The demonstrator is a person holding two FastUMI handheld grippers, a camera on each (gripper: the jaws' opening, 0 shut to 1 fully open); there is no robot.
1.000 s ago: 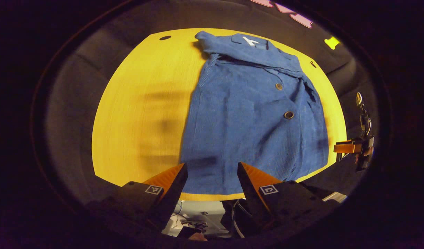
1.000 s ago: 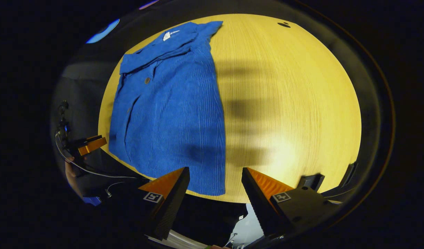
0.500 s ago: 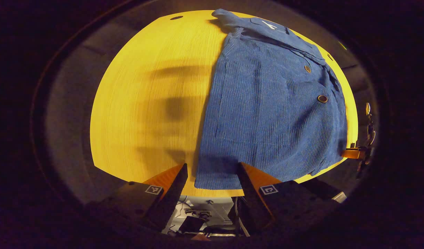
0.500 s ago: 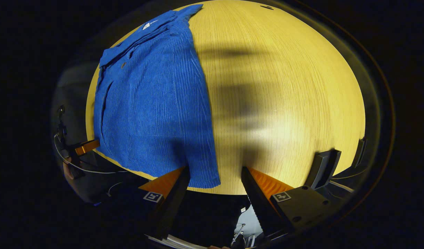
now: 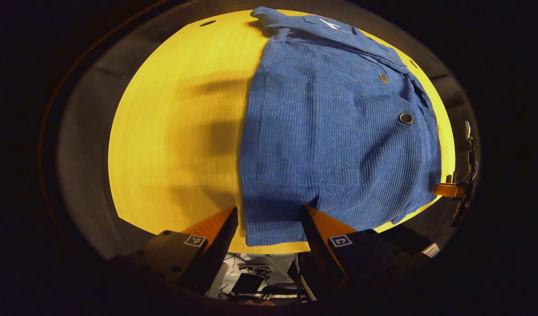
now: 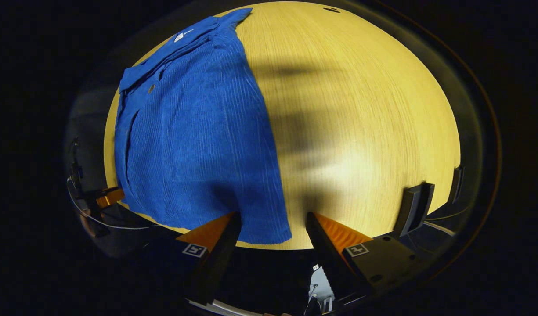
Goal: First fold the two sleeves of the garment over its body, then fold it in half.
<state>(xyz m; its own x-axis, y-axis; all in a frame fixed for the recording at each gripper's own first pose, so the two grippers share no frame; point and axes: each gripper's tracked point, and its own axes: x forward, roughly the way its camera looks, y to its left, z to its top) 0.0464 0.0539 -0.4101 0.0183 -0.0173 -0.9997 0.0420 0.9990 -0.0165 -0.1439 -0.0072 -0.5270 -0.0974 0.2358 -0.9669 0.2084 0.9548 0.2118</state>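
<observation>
Left gripper view hid the blue garment's point(image 5: 330, 131) sleeves, while left gripper point(image 5: 269, 213) and right gripper point(image 6: 273, 217) gaped over its hem, gripping nothing.

A wooden table top point(image 5: 172, 131) with a fine straight grain is lit warmly from above, and soft blurred shadows are cast across it. Small dark holes point(image 6: 331, 9) are seen near its far edge. Beyond the table a dark, dim surround is seen; a black bracket point(image 6: 413, 208) stands at its near edge.
</observation>
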